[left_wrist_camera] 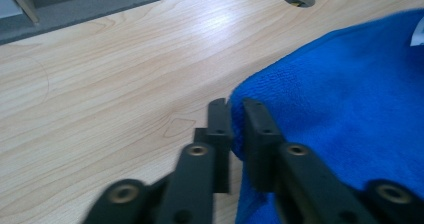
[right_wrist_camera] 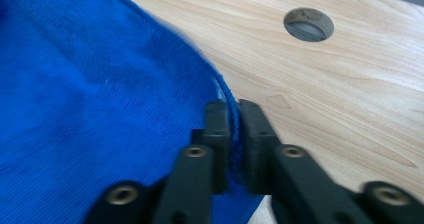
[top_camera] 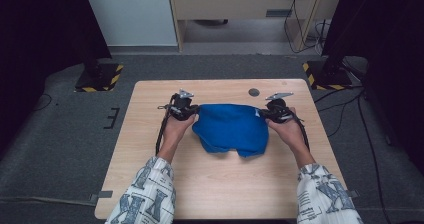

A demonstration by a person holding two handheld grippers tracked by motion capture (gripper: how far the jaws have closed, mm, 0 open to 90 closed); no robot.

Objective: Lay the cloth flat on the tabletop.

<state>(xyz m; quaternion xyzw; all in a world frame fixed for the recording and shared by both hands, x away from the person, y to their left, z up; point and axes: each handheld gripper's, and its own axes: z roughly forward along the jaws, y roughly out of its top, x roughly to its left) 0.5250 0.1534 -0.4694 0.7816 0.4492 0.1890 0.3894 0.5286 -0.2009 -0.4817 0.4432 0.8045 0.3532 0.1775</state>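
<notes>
Grey carpet (top_camera: 60, 134) surrounds the pale wooden bench (top_camera: 225, 184); a white wall panel (top_camera: 130, 14) and wooden shelving (top_camera: 240, 4) fill the frame's top.

Nothing legible here, honestly. The person's white patterned sleeves (top_camera: 146, 196) carry a blue-grey print with big X-like shapes and fine lines that look like small writing — far too tiny and blurry to make out. The blue terry cloth (top_camera: 231, 128) has a little white tag (left_wrist_camera: 417, 35) at its edge, seen in the left gripper view — no readable lettering on it either.
</notes>
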